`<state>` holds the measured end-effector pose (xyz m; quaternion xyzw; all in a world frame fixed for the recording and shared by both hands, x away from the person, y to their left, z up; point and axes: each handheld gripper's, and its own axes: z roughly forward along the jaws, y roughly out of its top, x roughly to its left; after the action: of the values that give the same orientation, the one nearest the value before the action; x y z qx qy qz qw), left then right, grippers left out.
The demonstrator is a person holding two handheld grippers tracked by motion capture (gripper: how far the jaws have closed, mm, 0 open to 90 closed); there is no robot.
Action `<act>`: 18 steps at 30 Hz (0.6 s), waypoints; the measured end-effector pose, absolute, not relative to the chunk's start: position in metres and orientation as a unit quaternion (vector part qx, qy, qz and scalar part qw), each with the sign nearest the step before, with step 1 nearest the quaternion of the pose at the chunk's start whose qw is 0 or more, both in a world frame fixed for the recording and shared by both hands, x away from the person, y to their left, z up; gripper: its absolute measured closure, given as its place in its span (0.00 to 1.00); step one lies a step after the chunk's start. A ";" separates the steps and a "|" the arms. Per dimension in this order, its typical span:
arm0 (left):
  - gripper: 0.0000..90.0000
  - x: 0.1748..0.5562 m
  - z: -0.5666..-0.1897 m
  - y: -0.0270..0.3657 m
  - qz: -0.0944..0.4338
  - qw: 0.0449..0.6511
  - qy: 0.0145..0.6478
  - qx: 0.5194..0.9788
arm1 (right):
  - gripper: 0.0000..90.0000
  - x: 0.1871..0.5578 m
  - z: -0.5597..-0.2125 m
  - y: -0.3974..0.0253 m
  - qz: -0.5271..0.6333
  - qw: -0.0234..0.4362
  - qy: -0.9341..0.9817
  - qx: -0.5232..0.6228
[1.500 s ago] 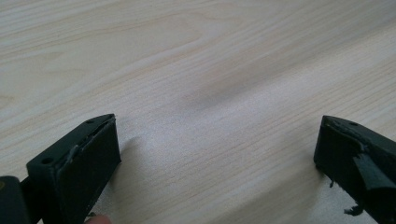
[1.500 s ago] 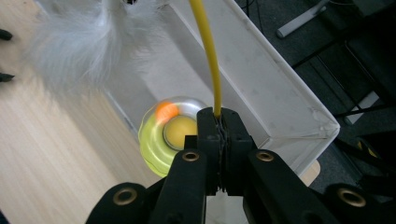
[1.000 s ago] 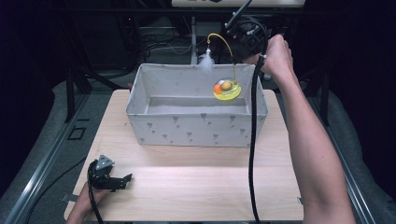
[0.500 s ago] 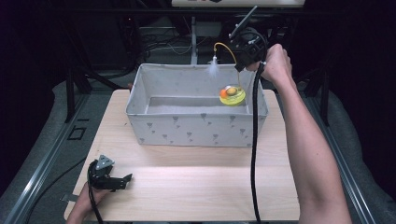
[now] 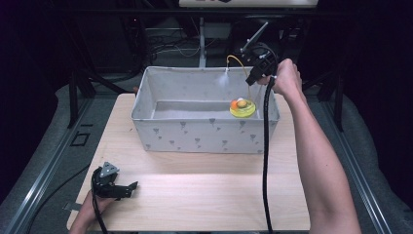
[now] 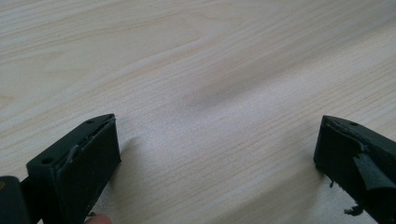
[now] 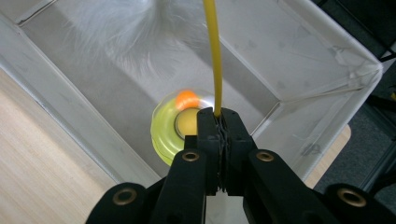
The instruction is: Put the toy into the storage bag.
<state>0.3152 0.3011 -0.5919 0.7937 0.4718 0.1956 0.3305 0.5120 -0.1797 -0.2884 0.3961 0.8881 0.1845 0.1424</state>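
My right gripper [image 5: 251, 79] [image 7: 218, 115] is over the right end of a grey fabric bin [image 5: 204, 134] [image 7: 74, 121], shut on a thin yellow wand [image 5: 235, 60] [image 7: 213, 51]. The wand arcs away to a blurred white feather tuft [image 5: 223, 79] [image 7: 140, 28]. Below the jaws, a round yellow disc [image 5: 242, 111] [image 7: 163, 135] carrying an orange ball [image 5: 234, 104] [image 7: 187, 98] and a tan ball hangs low inside the bin; I cannot tell if it touches the floor. My left gripper [image 5: 128, 188] [image 6: 219, 135] lies open on the wooden table [image 5: 204, 190] at the front left, with nothing between its jaws.
The bin stands across the far half of the table, its tall walls ringing the toy. A black cable [image 5: 266, 161] trails from the right gripper along the forearm. Dark frames and cables stand beyond the table's far edge.
The right gripper has come down and slightly right with the wand, and the yellow disc has sunk deeper into the bin. The left gripper has stayed put.
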 end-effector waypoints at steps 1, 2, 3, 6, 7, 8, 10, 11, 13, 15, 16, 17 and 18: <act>0.00 0.315 -0.592 0.301 0.196 0.331 0.472 0.794 | 0.99 0.512 -0.292 -0.181 0.185 0.141 0.888 0.396; 0.00 0.315 -0.592 0.301 0.196 0.330 0.472 0.794 | 0.99 0.511 -0.294 -0.182 0.186 0.136 0.888 0.397; 0.00 0.315 -0.592 0.301 0.196 0.330 0.472 0.794 | 0.99 0.511 -0.295 -0.183 0.189 0.135 0.888 0.398; 0.00 0.315 -0.592 0.301 0.196 0.331 0.472 0.794 | 0.99 0.509 -0.299 -0.184 0.187 0.136 0.888 0.397; 0.00 0.315 -0.592 0.301 0.196 0.331 0.472 0.794 | 0.99 0.508 -0.301 -0.185 0.189 0.133 0.888 0.398; 0.00 0.315 -0.592 0.301 0.196 0.331 0.472 0.794 | 0.99 0.507 -0.303 -0.186 0.186 0.134 0.889 0.398; 0.00 0.315 -0.592 0.301 0.196 0.331 0.472 0.794 | 0.99 0.506 -0.306 -0.188 0.184 0.132 0.889 0.398; 0.00 0.315 -0.592 0.301 0.195 0.330 0.472 0.794 | 0.99 0.506 -0.308 -0.188 0.186 0.131 0.888 0.399; 0.00 0.315 -0.592 0.301 0.196 0.331 0.472 0.794 | 0.99 0.505 -0.311 -0.190 0.184 0.130 0.889 0.399; 0.00 0.315 -0.592 0.301 0.196 0.330 0.472 0.794 | 0.99 0.503 -0.314 -0.192 0.182 0.128 0.890 0.399; 0.00 0.315 -0.592 0.301 0.196 0.330 0.472 0.794 | 0.99 0.503 -0.316 -0.193 0.183 0.126 0.890 0.398; 0.00 0.315 -0.592 0.301 0.196 0.331 0.472 0.794 | 0.99 0.502 -0.318 -0.194 0.185 0.128 0.888 0.400; 0.00 0.315 -0.592 0.301 0.196 0.331 0.472 0.794 | 0.99 0.501 -0.319 -0.195 0.183 0.125 0.889 0.401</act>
<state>0.3152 0.3011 -0.5920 0.7936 0.4719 0.1955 0.3305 0.5013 -0.1953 -0.3193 0.4008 0.8890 0.1828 0.1252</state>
